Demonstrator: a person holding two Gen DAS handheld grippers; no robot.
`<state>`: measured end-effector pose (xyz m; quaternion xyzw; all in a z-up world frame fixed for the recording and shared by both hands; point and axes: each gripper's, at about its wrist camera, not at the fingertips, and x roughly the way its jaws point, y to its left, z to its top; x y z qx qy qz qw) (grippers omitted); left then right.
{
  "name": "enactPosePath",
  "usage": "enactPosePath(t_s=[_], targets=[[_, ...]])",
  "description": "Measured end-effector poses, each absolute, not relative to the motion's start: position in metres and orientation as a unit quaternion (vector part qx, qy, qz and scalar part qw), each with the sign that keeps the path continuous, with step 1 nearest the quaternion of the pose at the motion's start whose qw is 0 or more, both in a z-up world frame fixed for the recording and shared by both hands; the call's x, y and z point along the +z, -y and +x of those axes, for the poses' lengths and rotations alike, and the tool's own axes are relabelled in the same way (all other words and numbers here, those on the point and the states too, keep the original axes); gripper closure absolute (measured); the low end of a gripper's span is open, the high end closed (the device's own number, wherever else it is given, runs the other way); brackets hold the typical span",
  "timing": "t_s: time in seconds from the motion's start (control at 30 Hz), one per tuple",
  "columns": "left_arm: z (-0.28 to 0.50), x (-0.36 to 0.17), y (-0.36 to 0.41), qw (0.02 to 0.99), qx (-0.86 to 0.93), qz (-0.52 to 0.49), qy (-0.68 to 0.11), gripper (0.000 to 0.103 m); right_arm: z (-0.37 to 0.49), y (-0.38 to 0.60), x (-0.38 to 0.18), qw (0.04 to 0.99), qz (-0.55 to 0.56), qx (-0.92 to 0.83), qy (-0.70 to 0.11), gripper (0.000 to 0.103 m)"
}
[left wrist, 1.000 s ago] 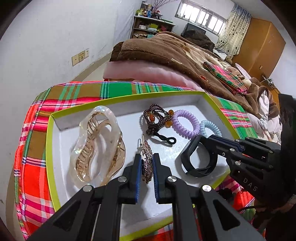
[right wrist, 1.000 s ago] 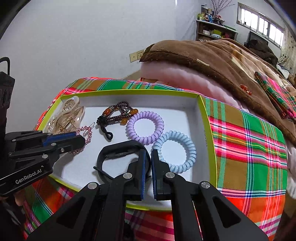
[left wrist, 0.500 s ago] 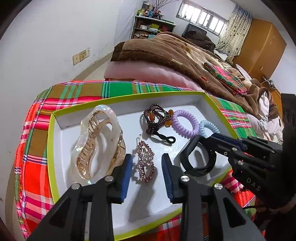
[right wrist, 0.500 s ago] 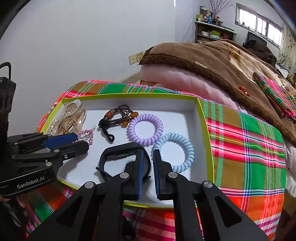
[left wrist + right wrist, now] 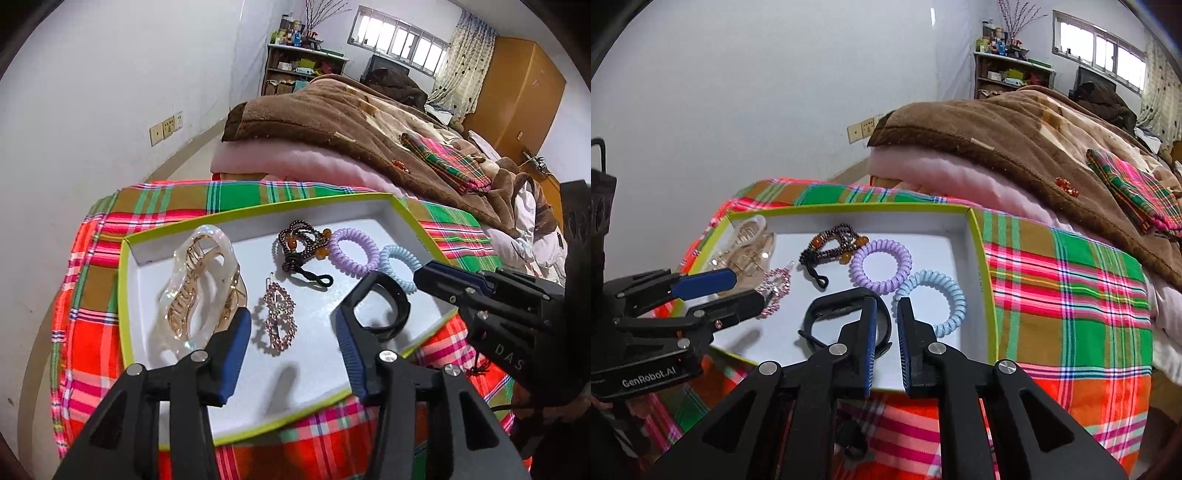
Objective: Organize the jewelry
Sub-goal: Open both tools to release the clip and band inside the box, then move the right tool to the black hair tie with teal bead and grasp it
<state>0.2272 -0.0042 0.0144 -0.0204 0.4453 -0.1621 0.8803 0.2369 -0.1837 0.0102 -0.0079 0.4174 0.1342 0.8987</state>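
Observation:
A white tray with a lime rim (image 5: pixel 125 295) (image 5: pixel 979 258) lies on a plaid cloth. In it lie a clear claw clip (image 5: pixel 199 284) (image 5: pixel 746 251), a pink rhinestone hair clip (image 5: pixel 279 319) (image 5: pixel 777 286), a beaded bracelet (image 5: pixel 301 243) (image 5: pixel 831 243), a purple coil tie (image 5: pixel 352 253) (image 5: pixel 881 266), a blue coil tie (image 5: pixel 399 264) (image 5: pixel 934 299) and a black band (image 5: pixel 384 310) (image 5: pixel 846 314). My left gripper (image 5: pixel 291 325) (image 5: pixel 746 288) is open and empty, raised above the rhinestone clip. My right gripper (image 5: pixel 886 317) (image 5: pixel 424 273) is slightly open and empty over the black band.
The plaid cloth (image 5: pixel 1071 288) covers the surface under the tray. A brown blanket (image 5: pixel 332 122) on pink bedding (image 5: pixel 960 173) lies just behind. A white wall (image 5: pixel 92 110) stands to the left. A shelf (image 5: pixel 299 62) and a wooden wardrobe (image 5: pixel 517 88) are far back.
My left gripper opened, let go of the rhinestone hair clip, which now lies flat in the tray, and drew back. My right gripper opened slightly and pulled back a little.

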Motion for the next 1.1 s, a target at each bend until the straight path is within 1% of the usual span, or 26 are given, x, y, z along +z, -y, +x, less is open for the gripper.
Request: enactPosePath(t_s=[0.23,0.4,0.43,0.47,0.53,0.7,1.1], targets=[[0.206,0.029,0.003,0.888,-0.164,-0.030,-0.429,0.047,0.218,0.203,0.024,0.908,0.005,0.119,-0.401,0.089],[0.190,0.035,0.004,0.892,-0.164,-0.035,-0.420,0.046,0.201,0.220,0.030,0.911,0.019,0.116,-0.395,0.088],[0.187,0.036,0.005,0.893,-0.164,-0.035,-0.417,0.046,0.196,0.225,0.031,0.912,0.022,0.116,-0.392,0.085],[0.184,0.036,0.006,0.893,-0.166,-0.036,-0.417,0.046,0.193,0.229,0.031,0.913,0.024,0.113,-0.390,0.076],[0.176,0.037,0.009,0.893,-0.170,-0.040,-0.415,0.044,0.184,0.240,0.031,0.915,0.033,0.108,-0.387,0.062],[0.162,0.032,0.020,0.890,-0.181,-0.044,-0.417,0.043,0.169,0.259,0.024,0.915,0.035,0.095,-0.390,0.061],[0.145,0.015,0.043,0.878,-0.200,-0.052,-0.432,0.042,0.148,0.295,-0.015,0.903,0.053,0.090,-0.418,0.061]])
